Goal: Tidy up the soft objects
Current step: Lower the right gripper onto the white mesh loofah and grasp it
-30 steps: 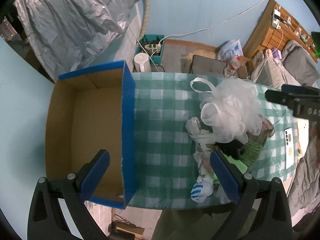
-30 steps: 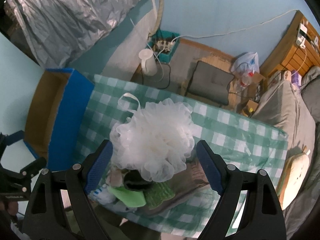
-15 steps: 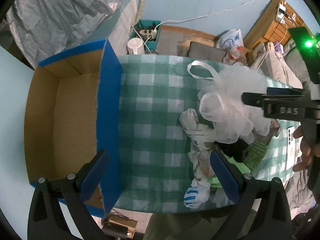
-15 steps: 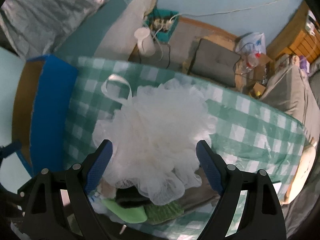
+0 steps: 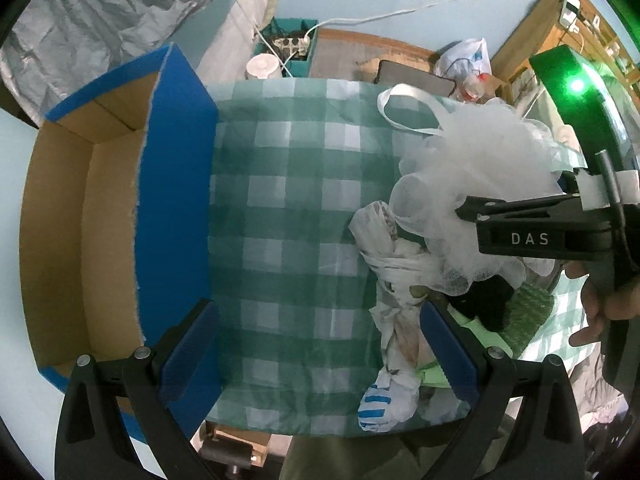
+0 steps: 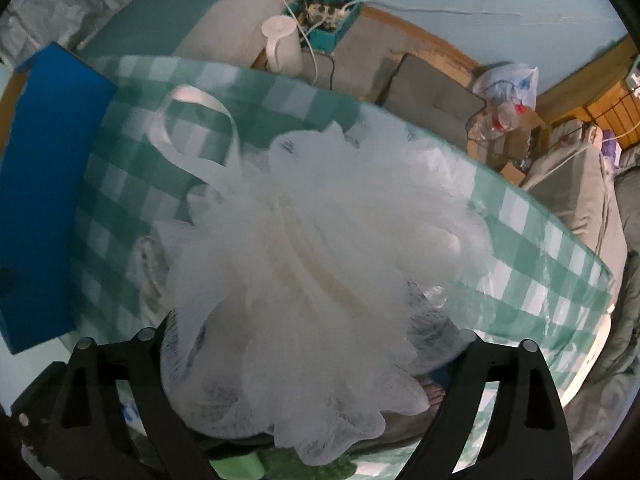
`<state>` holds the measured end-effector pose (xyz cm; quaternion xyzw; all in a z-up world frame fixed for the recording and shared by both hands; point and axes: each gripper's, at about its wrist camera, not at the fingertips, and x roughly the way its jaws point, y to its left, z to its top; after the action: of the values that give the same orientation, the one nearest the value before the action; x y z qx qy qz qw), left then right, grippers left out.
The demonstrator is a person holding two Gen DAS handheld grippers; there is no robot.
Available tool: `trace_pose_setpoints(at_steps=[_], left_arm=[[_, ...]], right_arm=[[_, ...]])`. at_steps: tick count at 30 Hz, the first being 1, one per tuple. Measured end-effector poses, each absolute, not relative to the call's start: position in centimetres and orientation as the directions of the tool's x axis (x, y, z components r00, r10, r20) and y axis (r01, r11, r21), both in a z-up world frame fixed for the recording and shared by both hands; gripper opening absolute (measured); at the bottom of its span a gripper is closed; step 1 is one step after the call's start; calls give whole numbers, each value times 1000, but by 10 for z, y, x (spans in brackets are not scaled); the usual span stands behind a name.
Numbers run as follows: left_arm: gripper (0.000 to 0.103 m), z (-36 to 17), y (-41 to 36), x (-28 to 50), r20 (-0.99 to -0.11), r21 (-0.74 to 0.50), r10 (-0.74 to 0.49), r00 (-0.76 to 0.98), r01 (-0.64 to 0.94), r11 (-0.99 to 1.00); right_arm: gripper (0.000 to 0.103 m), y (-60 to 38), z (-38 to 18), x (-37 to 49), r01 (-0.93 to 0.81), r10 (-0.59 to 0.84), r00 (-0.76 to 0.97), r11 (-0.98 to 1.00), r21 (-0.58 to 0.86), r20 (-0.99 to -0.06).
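A white mesh bath pouf (image 6: 320, 280) sits on top of a heap of soft things at the near right part of a table covered in a green-and-white checked cloth (image 5: 288, 216). The right gripper (image 6: 316, 364) is down over the pouf: its black arms frame the ball at 7 and 5 o'clock, and the mesh bulges out between them so fully that the blue pads are hidden. The jaws stand wide, one on each side of the ball; I cannot tell whether they press it yet. The pouf's white ribbon loop (image 6: 196, 132) lies flat on the cloth at 11 o'clock from the ball.

From the left wrist view, the left gripper (image 5: 320, 344) hangs above the near edge of the table with its fingers spread wide apart and nothing between them but bare cloth. Its right blue pad (image 5: 448, 352) is just beside the heap, which lies at 3 o'clock from the tool: crumpled white plastic bags (image 5: 396, 280), one with blue stripes (image 5: 380, 404), a black item (image 5: 488, 300), and green knitted fabric (image 5: 528, 316). The pouf (image 5: 476, 168) tops that heap at 2 o'clock, with the right gripper (image 5: 520, 232) reaching into it from the right.

At 9 o'clock an open cardboard box (image 5: 80, 248) with blue outer walls stands against the table's left edge, well apart from the pouf.
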<state>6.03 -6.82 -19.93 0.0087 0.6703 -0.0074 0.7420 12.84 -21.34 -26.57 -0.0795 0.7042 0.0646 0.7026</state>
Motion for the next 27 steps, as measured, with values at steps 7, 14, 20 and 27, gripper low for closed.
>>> trace_pose_setpoints(at_steps=[7, 14, 20, 27], left_arm=[[101, -214, -73, 62, -998, -6, -8, 66, 30, 1000], [101, -226, -74, 60, -999, -18, -19, 35, 25, 1000], [101, -235, -70, 59, -999, -38, -38, 22, 0, 999], [101, -239, -70, 61, -997, -68, -68, 27, -3, 998]], right_arm=[[101, -225, -294, 126, -146, 80, -101, 985, 95, -992], [100, -204, -295, 123, -240, 23, -34, 970, 31, -999], [85, -196, -285, 118, -310, 28, 22, 950, 20, -999], [62, -203, -254, 107, -324, 98, 121, 945, 54, -988]])
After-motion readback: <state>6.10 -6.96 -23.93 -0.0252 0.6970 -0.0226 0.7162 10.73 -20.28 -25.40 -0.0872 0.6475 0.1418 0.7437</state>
